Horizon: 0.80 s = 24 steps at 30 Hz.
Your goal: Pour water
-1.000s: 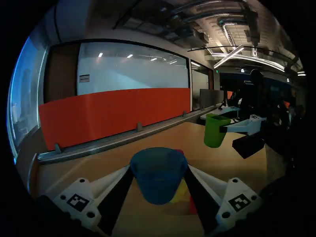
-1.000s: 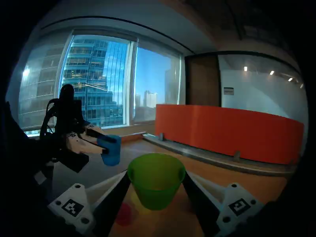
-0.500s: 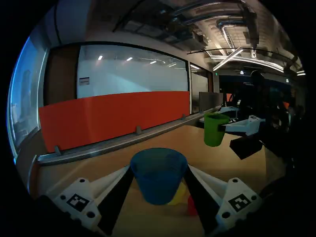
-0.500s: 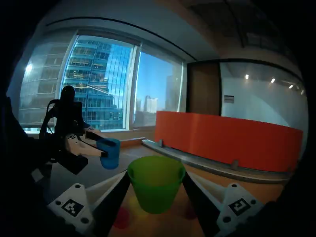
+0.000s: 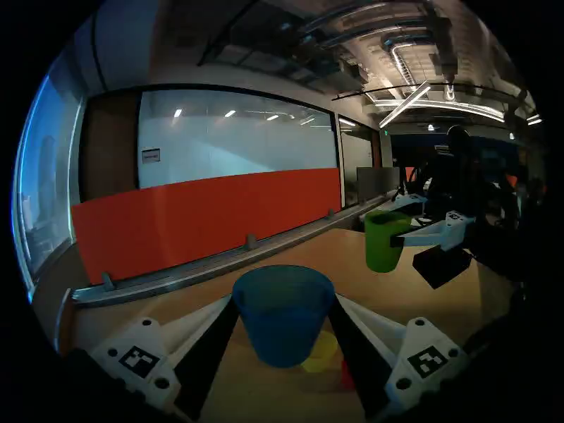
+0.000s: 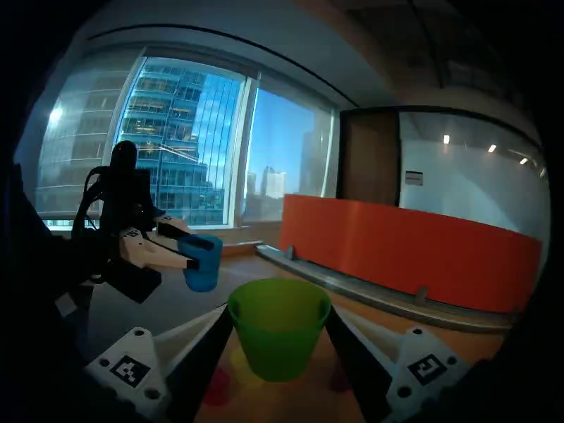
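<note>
In the left gripper view my left gripper (image 5: 283, 319) is shut on a blue cup (image 5: 283, 321), held upright above the wooden table (image 5: 395, 296). The green cup (image 5: 381, 240) hangs to the right, gripped by the right gripper. In the right gripper view my right gripper (image 6: 279, 326) is shut on that green cup (image 6: 280, 326), upright. The blue cup (image 6: 200, 262) appears at the left, held by the left gripper and tilted slightly. The two cups are apart. I cannot see water in either cup.
A yellow cup (image 5: 319, 350) and a red cup (image 5: 346, 374) stand on the table below the blue cup. Red and yellow shapes (image 6: 218, 385) lie under the green cup. An orange partition (image 5: 204, 211) and metal rail (image 5: 233, 252) run along the table's far edge. Big windows (image 6: 176, 148) are behind.
Both grippers drifted a little with their cups. The green cup sank slightly in the left gripper view. The blue cup rose slightly in the right gripper view.
</note>
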Each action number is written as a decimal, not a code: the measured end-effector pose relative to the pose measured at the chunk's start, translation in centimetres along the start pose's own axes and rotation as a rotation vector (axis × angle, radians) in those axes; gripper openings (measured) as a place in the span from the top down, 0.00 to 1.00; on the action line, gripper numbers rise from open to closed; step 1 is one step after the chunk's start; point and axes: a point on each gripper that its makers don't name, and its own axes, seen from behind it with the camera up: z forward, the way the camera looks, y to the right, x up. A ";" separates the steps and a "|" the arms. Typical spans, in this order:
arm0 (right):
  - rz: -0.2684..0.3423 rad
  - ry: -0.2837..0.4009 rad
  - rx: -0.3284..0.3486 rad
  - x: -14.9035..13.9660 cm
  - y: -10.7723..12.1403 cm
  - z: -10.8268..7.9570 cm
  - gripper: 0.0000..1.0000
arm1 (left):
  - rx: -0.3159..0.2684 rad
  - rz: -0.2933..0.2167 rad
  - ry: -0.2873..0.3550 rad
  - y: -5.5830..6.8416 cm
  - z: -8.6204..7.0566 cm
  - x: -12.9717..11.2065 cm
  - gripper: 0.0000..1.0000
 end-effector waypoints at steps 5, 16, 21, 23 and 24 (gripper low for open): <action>-0.021 -0.012 0.010 -0.6 -0.5 0.5 0.09 | 0.032 0.055 0.014 -0.5 0.0 1.0 0.14; -0.003 -0.021 0.074 -1.3 -2.8 1.7 0.09 | 0.066 0.178 0.037 -0.4 0.1 3.7 0.14; 0.007 -0.018 0.100 -1.3 -3.7 2.2 0.09 | 0.074 0.239 0.047 -0.1 0.2 4.9 0.14; 0.013 -0.016 0.112 -1.3 -4.2 2.4 0.09 | 0.077 0.260 0.050 0.1 0.3 5.3 0.14; 0.015 -0.016 0.117 -1.4 -4.3 2.5 0.09 | 0.078 0.271 0.051 0.1 0.3 5.5 0.14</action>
